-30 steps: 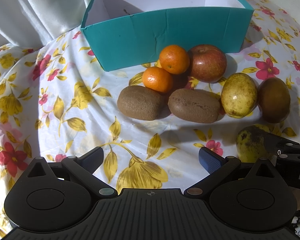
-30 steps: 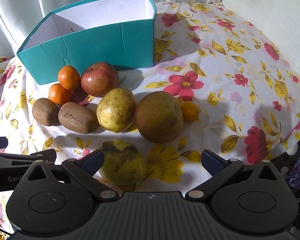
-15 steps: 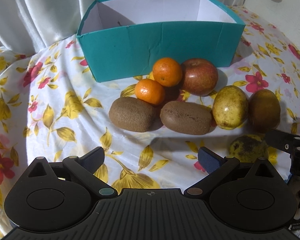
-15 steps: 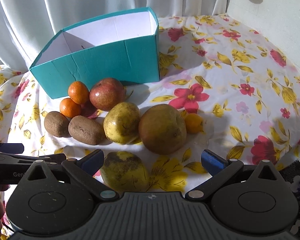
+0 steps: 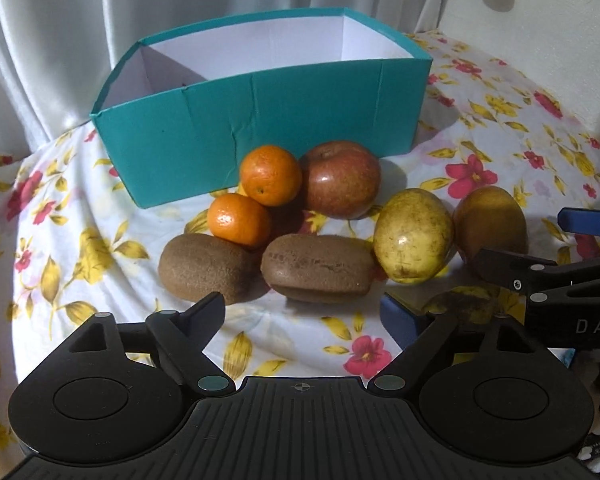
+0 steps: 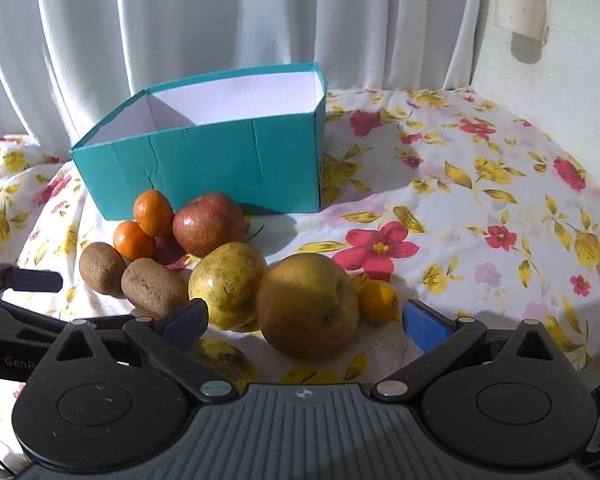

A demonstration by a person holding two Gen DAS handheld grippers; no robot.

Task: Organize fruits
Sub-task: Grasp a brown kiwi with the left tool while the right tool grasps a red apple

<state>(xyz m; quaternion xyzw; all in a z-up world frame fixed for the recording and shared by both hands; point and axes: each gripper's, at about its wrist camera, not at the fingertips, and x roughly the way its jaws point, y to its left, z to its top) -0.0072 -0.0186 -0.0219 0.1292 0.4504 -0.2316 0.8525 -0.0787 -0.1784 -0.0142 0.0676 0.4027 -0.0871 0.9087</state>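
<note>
A teal box (image 5: pixel 260 124) with a white inside stands open at the back; it also shows in the right wrist view (image 6: pixel 204 160). In front of it lie two oranges (image 5: pixel 270 174), a red apple (image 5: pixel 342 178), two kiwis (image 5: pixel 318 266), a yellow pear (image 5: pixel 414 234), a brown pear (image 6: pixel 306 306), a small yellow citrus (image 6: pixel 378 300) and a spotted yellow fruit (image 6: pixel 220 362). My left gripper (image 5: pixel 304 314) is open and empty, just short of the kiwis. My right gripper (image 6: pixel 304 322) is open and empty, with the brown pear between its fingers.
The fruit lies on a floral cloth (image 6: pixel 480 216) over a round table. White curtains (image 6: pixel 220 20) hang behind the box and a white wall (image 6: pixel 560 80) stands at the right. Each gripper shows at the edge of the other's view.
Both grippers have pulled back and tilted up, so the box and curtains show more and the near spotted fruit sinks behind the gripper bodies. No fruit has moved.
</note>
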